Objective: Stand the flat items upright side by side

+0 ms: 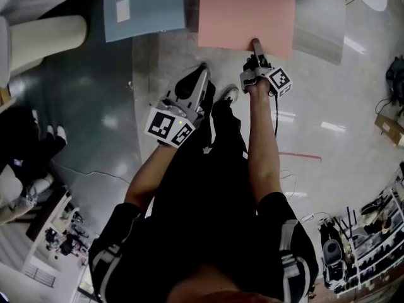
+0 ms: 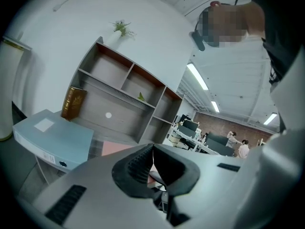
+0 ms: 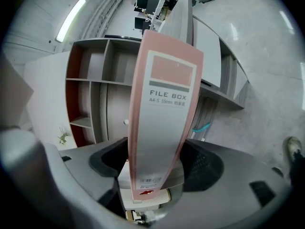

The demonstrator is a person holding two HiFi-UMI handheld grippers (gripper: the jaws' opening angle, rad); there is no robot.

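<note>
**One box edge straddled, not yet pinched**

The pink file box [image 1: 246, 14] lies flat on the floor [image 1: 353, 106] straight ahead of the right gripper [image 1: 255, 50], broad face up, its longer side running across the person's front. That gripper's jaws stand wide around the near edge. The labelled spine sits between them with a gap at each pad, so nothing is clamped. The left gripper [image 1: 201, 74], closed and empty, hangs farther back. The right hand is the nearer one to tip the box up.
</note>
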